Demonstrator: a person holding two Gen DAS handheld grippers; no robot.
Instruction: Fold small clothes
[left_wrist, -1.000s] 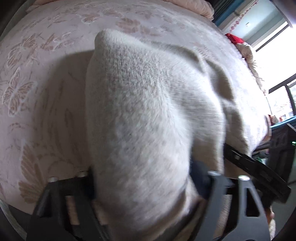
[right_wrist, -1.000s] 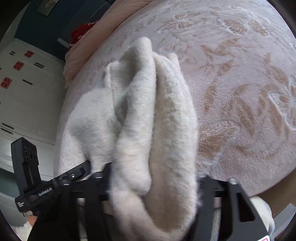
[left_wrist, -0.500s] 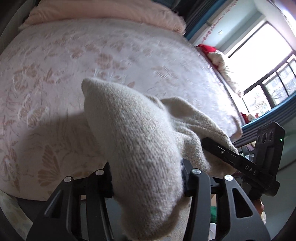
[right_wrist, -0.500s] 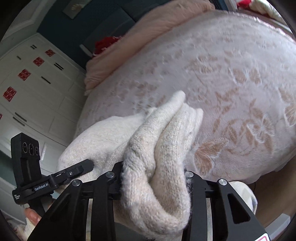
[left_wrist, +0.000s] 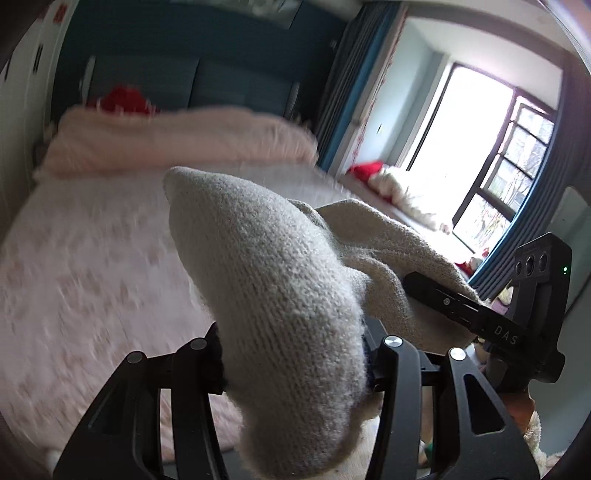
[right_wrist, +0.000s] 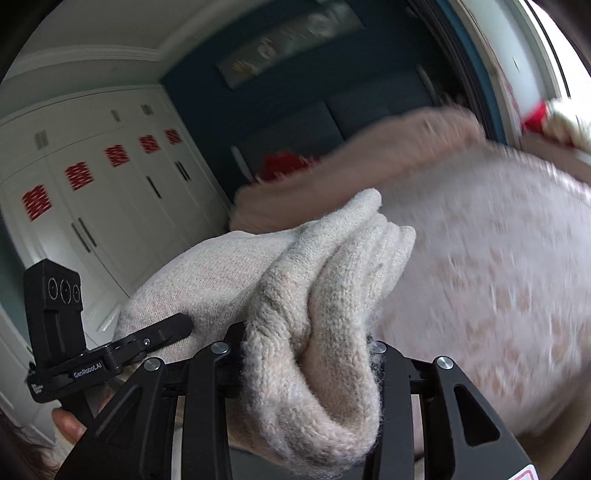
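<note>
Left view, surface: a bed (left_wrist: 92, 266) under a pink patterned cover is seen blurred, with a pink quilt (left_wrist: 177, 140) bunched at its head.
Left view, room: a dark blue wall, a curtain and a bright window (left_wrist: 491, 155) are shown.
Left view, jaws: the left gripper (left_wrist: 295, 360) is clamped on the beige knit (left_wrist: 280, 280), held clear above the bed.
Left view only: the window and the right gripper (left_wrist: 517, 306) at the side.
Right view, room: white wardrobe doors (right_wrist: 110, 206) with red marks.
Right view, jaws: the right gripper (right_wrist: 306, 354) is pinched on a bunched fold of the knit.
Right view only: the wardrobe and a fingertip (right_wrist: 68, 422).
</note>
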